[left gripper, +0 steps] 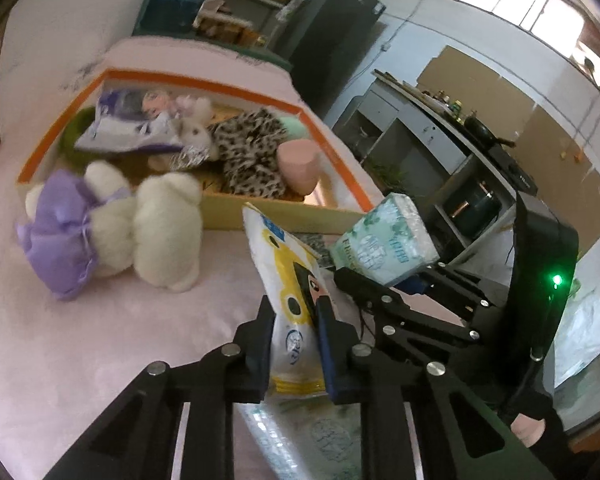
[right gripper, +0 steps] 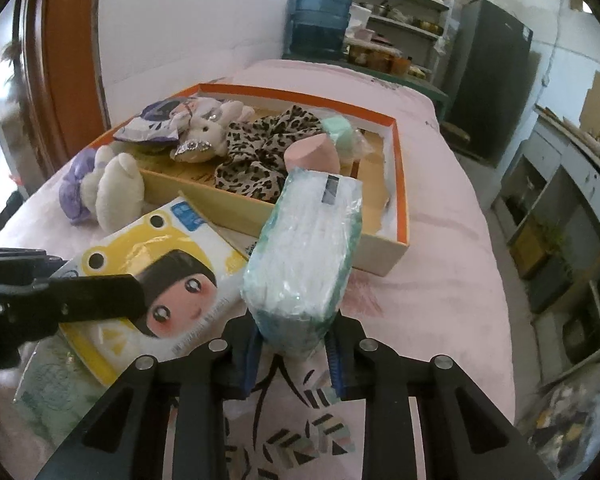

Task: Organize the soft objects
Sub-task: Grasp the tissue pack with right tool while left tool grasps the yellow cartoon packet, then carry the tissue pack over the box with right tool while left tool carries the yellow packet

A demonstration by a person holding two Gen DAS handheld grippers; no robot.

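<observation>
L gripper (left gripper: 296, 320) clamps yellow pack (left gripper: 284, 276), R gripper (right gripper: 294, 344) clamps green pack (right gripper: 304, 256)

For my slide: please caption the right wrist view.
Right claw grips a tissue pack before the orange-rimmed box.

A pink cloth (right gripper: 440, 280) covers the table. Behind it stand a blue water jug (right gripper: 318, 20), metal shelves (right gripper: 404, 12) with jars and a dark refrigerator (right gripper: 492, 80). The walls are white. Daylight enters through high windows (left gripper: 528, 4). Grey cabinets (left gripper: 412, 136) line the right side.
</observation>
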